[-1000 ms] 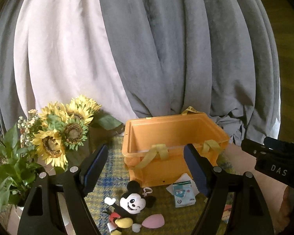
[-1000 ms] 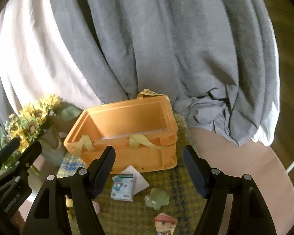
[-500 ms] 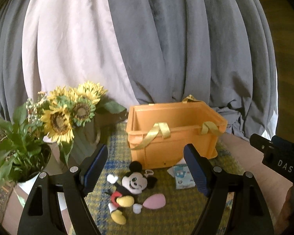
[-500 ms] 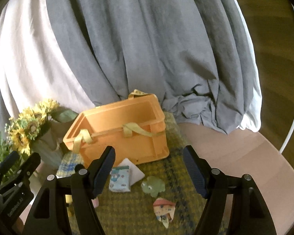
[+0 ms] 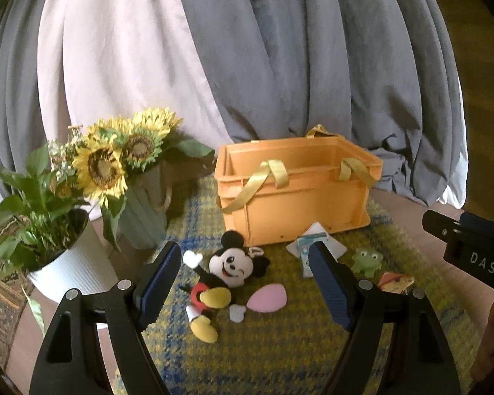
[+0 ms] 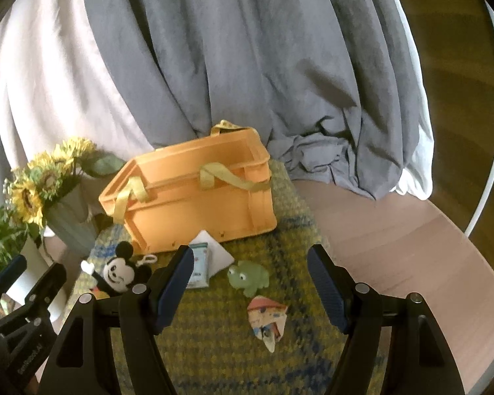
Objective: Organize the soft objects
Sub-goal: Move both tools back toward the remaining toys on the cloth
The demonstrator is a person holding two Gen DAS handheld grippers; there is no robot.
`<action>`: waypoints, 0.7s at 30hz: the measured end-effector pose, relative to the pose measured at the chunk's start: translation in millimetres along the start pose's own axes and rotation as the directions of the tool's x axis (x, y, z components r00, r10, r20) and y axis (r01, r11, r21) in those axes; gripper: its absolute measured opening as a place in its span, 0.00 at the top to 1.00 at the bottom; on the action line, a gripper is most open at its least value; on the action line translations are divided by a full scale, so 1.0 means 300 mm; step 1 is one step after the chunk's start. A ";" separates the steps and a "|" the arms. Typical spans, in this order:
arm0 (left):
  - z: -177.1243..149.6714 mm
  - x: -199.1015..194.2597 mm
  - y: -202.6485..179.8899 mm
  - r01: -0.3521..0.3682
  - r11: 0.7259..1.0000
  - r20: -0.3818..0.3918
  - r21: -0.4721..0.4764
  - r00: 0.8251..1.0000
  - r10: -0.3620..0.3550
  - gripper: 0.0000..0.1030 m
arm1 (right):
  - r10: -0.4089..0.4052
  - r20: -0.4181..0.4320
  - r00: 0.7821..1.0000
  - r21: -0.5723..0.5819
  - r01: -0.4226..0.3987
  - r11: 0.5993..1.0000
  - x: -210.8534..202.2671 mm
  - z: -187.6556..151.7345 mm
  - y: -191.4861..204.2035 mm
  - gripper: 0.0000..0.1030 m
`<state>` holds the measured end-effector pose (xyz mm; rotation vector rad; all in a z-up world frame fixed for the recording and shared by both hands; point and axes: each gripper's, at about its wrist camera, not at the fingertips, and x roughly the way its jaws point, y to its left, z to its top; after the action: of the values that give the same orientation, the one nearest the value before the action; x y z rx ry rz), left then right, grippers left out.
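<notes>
Black-eared mouse plush doll (image 5: 225,271) | lies head toward orange plastic crate (image 5: 294,194), feet nearer | between left tongs (image 5: 243,284), spread wide, empty | right tongs (image 6: 250,284) wide, empty, green frog toy (image 6: 248,273) between.

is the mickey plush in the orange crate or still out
Out: the mickey plush lies on the plaid mat in front of the orange crate.

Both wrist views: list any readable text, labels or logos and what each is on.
"DAS": white letters on the right gripper body, seen in the left wrist view.
Left gripper body: white lettering, too blurred to read surely.
Tissue pack: print too small to read.
Folded paper piece: pictures only, no legible words.
</notes>
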<state>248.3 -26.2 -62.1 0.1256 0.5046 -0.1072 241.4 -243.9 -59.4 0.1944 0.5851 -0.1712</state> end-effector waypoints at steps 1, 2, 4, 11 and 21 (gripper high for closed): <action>-0.010 0.004 0.002 -0.002 1.000 -0.008 -0.001 1.000 0.002 0.23 | -0.002 -0.003 1.000 -0.002 0.002 1.000 0.003 -0.006 0.003 0.30; -0.019 0.008 0.004 -0.001 1.000 -0.015 -0.003 1.000 0.001 0.23 | -0.003 -0.008 1.000 -0.005 0.003 1.000 0.006 -0.014 0.004 0.30; -0.033 0.019 0.005 0.006 1.000 -0.034 -0.009 0.999 -0.006 0.23 | -0.005 -0.015 1.000 -0.012 0.005 1.000 0.015 -0.032 0.007 0.30; -0.091 0.066 -0.011 0.030 1.000 -0.100 -0.002 0.995 -0.030 0.23 | -0.026 -0.065 0.998 -0.038 0.024 0.999 0.054 -0.088 0.001 0.30; -0.144 0.153 -0.057 0.062 0.997 -0.178 0.044 0.983 -0.053 0.23 | -0.069 -0.162 0.984 -0.045 0.063 0.997 0.140 -0.169 -0.042 0.30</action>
<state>265.4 -40.0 -123.6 0.1698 0.6834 -0.1658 246.3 -248.7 -126.1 0.1511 0.7586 -0.2091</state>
